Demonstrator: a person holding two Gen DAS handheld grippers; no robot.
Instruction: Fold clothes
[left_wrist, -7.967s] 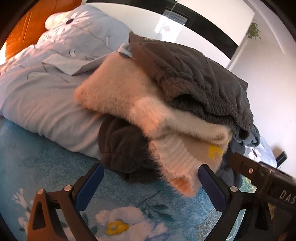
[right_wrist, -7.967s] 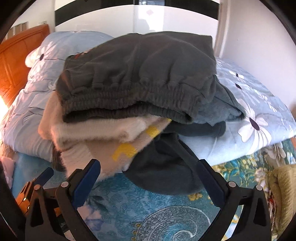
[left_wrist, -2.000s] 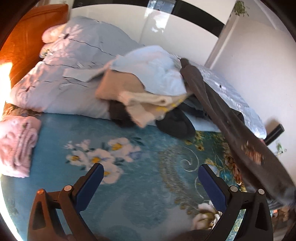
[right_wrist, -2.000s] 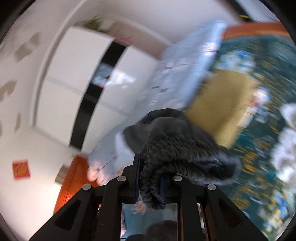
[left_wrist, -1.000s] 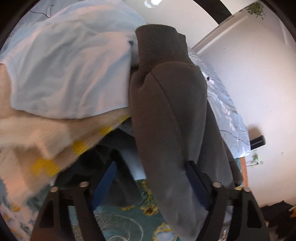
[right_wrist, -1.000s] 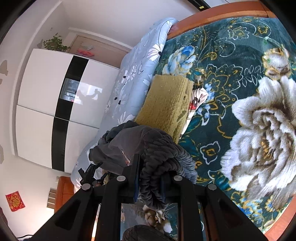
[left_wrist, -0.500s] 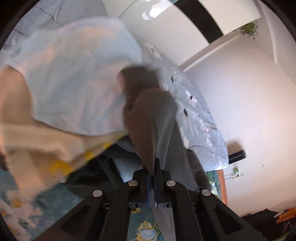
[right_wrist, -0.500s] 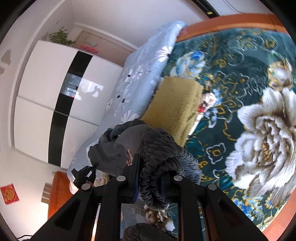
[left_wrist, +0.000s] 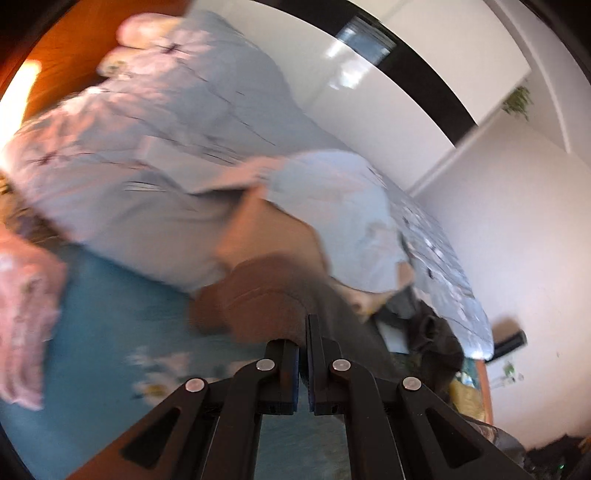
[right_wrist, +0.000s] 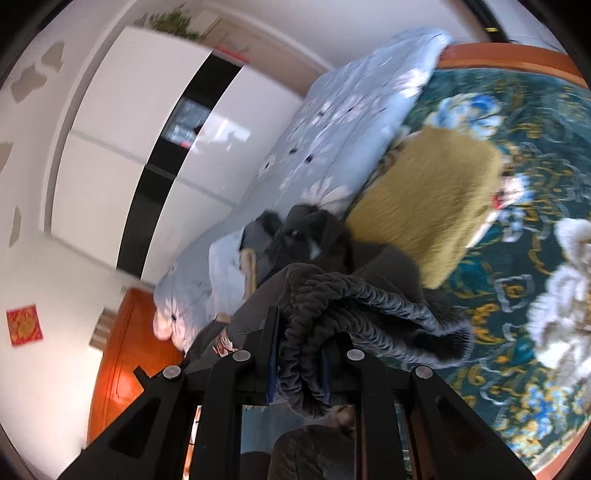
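left tongs (left_wrist: 303, 334) pinched fully closed on the cuff end of a dark grey-brown knit garment (left_wrist: 266, 291); right tongs (right_wrist: 299, 350) clamped narrow on its bunched, gathered grey waistband (right_wrist: 332, 295). garment strung between the two, lifted off the teal floral bedspread (left_wrist: 110, 295), partly overlapping the heap of unfolded clothes (left_wrist: 332, 206).

risks noted:
- thin bite on the cuff; likely to slip out under a sideways pull.
- trailing cloth could catch the pale blue piece on the heap and drag it off.
- waistband wadded in the right tongs; probably a twisted, uneven lay if set down so.
- left view badly blurred; contact beyond the cuff not readable.

room and edges:
- open bedspread near the left tongs, between the heap and a pink fluffy folded item (left_wrist: 26, 302).
- mustard-yellow folded knit (right_wrist: 428, 206) near the garment in the right view, crowding that side.
- rumpled pale blue flowered quilt (right_wrist: 343, 122) behind the heap; wooden bed edge (right_wrist: 509, 55) beyond, drop-off there.
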